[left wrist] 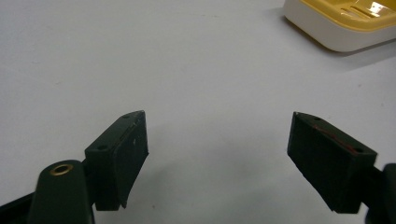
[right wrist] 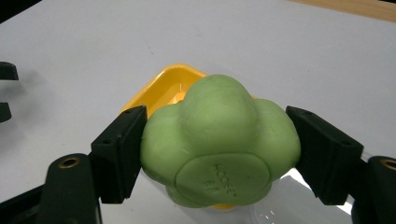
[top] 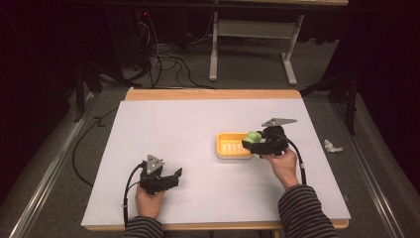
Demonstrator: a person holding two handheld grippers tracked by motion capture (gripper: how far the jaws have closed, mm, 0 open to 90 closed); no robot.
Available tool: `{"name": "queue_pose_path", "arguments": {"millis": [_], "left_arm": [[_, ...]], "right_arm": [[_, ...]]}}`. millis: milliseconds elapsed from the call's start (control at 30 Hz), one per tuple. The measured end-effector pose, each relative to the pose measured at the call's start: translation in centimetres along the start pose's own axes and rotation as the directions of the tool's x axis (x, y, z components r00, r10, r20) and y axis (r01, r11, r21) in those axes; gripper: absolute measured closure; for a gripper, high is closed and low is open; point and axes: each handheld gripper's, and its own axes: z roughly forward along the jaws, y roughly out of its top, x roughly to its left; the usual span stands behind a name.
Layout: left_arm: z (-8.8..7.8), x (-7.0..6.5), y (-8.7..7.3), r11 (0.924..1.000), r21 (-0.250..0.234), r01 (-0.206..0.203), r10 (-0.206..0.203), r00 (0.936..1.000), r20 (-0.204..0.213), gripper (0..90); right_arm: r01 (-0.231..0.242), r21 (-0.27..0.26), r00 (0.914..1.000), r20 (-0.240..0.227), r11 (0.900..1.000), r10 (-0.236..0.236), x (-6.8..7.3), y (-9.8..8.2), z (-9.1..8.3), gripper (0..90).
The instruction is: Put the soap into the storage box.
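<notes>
So the right gripper (right wrist: pixel 219 154) has a lumpy green toy (right wrist: pixel 219 144) pinched between its jaws, one pad on each side lobe, and it's sitting right over the near end of the yellow soap dish (top: pixel 230 147). In the right gripper view the dish (right wrist: pixel 159 86) peeks out just behind and under the toy.

My guess is the toy is a soft rubbery or foamy thing: matte skin, rounded bulges, some embossed lettering on the flat face toward the camera. Probably light, and it likely squishes a bit, so no need to crush it. The matte surface looks grippy rather than slick. The grab across the two side lobes seems the sensible spot, since the pads sit flat against the widest part; the top knob would likely roll out.

The left gripper (left wrist: pixel 217 163) hovers low over the bare white table (left wrist: pixel 140 56), jaws spread wide with nothing between them, the dish ahead of it and off to its right.
</notes>
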Motion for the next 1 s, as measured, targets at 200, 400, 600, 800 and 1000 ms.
{"name": "queue_pose_path", "arguments": {"millis": [200,400,600,800,1000], "left_arm": [[0.0,0.0,0.0,1.0,0.003,-0.005,0.005,1.0,-0.005,20.8],[0.1,0.0,0.0,1.0,0.001,-0.002,0.002,1.0,-0.005,20.9],[0.1,0.0,0.0,1.0,0.002,-0.004,0.004,1.0,-0.007,21.0],[0.1,0.0,0.0,1.0,0.002,-0.003,0.003,1.0,-0.005,21.0],[0.0,0.0,0.0,1.0,0.002,-0.002,0.002,1.0,-0.003,20.9]], "right_arm": [[0.007,0.028,1.0,-0.004,1.0,-0.007,0.3,0.1,0.8,25.0],[0.018,0.049,0.9998,-0.011,0.999,-0.018,0.5,0.1,1.8,25.0],[0.03,0.064,0.9996,-0.003,0.997,-0.03,0.6,0.1,2.5,25.0],[0.046,0.077,0.9986,0.022,0.996,-0.048,1.0,0.2,3.2,24.9],[0.051,0.096,0.998,0.031,0.994,-0.055,1.2,0.5,3.9,24.9]]}}
